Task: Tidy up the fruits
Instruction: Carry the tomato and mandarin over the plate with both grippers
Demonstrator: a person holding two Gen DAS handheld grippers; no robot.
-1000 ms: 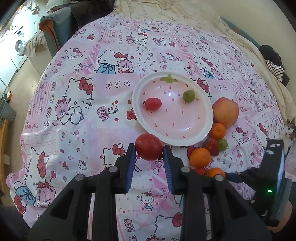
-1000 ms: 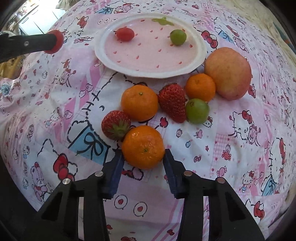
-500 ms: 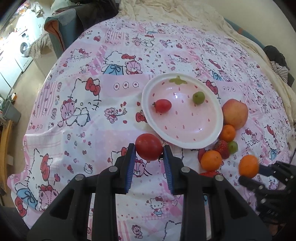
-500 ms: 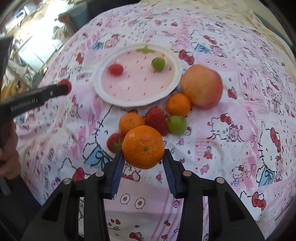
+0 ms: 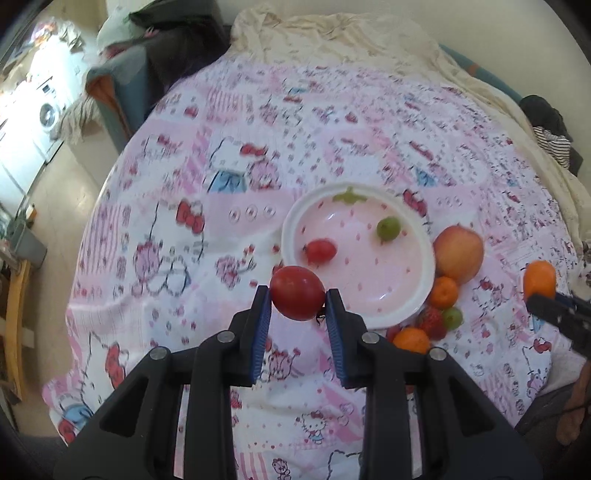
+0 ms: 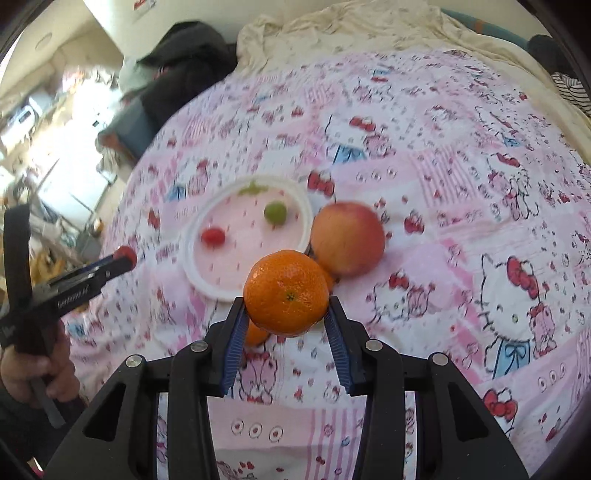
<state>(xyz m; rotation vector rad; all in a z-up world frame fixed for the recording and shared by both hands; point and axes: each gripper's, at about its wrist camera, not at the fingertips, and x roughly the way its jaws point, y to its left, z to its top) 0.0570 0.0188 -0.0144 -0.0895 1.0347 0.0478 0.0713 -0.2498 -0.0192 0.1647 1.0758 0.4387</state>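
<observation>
Left gripper (image 5: 297,308): both blue-padded fingers press the sides of a round red tomato (image 5: 297,292), held in the air above the bedspread, just off the near-left rim of the plate.
Right gripper (image 6: 285,318): its fingers pinch a mandarin (image 6: 286,292), stem dimple facing the camera, lifted clear of the cloth. In the left wrist view the same mandarin (image 5: 539,277) hangs at the far right edge, well apart from the fruit pile.
Plate (image 5: 291,229): white rim, pink inside with small red flecks and a green leaf mark at its far edge. It lies flat on the bedspread.
On the plate: a small red tomato (image 5: 320,250) on the left side and a green grape-sized fruit (image 5: 388,228) towards the right, apart from each other.
Beside the plate: a large peach-coloured apple (image 5: 458,253) touches the right rim. Just below it sits a small mandarin (image 5: 444,292), then a strawberry (image 5: 430,322) and a second green fruit (image 5: 453,318) side by side, with another mandarin (image 5: 412,340) nearest the camera.
Bedspread (image 5: 207,206): pink and white, printed with cartoon cats and red bows, covering the whole surface.
Background: a cream blanket (image 5: 332,40) bunched at the far end and dark clothing (image 5: 177,33) at the upper left; details blurred.
Person: a hand (image 6: 33,373) grips the left tool's handle at the left edge of the right wrist view.
</observation>
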